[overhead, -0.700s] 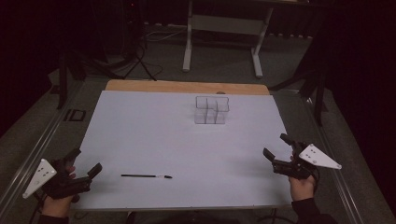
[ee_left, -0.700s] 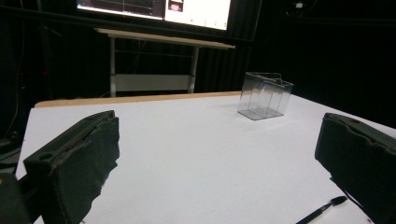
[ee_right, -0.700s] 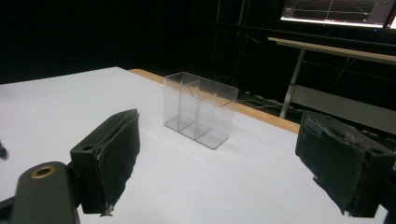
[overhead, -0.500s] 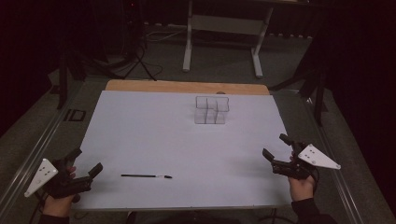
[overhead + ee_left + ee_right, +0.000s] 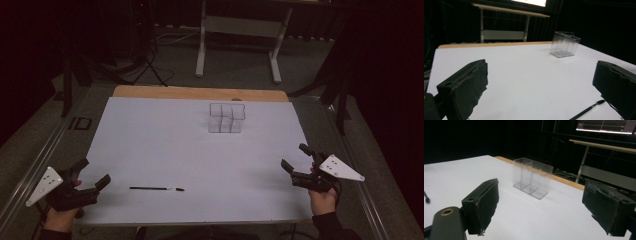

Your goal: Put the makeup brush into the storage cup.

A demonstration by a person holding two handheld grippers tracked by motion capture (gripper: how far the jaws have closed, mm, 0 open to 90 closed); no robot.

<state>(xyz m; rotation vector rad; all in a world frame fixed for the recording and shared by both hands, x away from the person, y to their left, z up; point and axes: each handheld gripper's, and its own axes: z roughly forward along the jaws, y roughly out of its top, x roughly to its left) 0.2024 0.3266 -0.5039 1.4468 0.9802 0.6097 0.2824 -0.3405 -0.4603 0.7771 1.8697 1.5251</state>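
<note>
On the white table (image 5: 200,150) in the high view, a pen (image 5: 156,188) lies flat near the front edge, just right of the left gripper (image 5: 92,175), untouched. The clear organizer (image 5: 227,118) stands upright toward the far side, well apart from the pen, compartments looking empty. Left gripper sits at the front-left corner, jaws apart, holding nothing. Right gripper (image 5: 295,162) sits at the front-right edge, jaws apart too, also empty. In the left gripper view, the gripper (image 5: 541,82) has both jaws spread wide, the pen (image 5: 587,110) low at right close to the right jaw, organizer (image 5: 565,43) far off near the table's back. In the right gripper view, the gripper (image 5: 541,205) has jaws wide apart, organizer (image 5: 532,177) straight ahead between them but well off, nothing inside as far as visible; the pen's tip (image 5: 427,198) pokes in at far left. Judged progress: nothing done yet. Pen likely goes into the organizer; the grasp, lift, carry and drop are all left. Left gripper is nearest for the pick.
</note>
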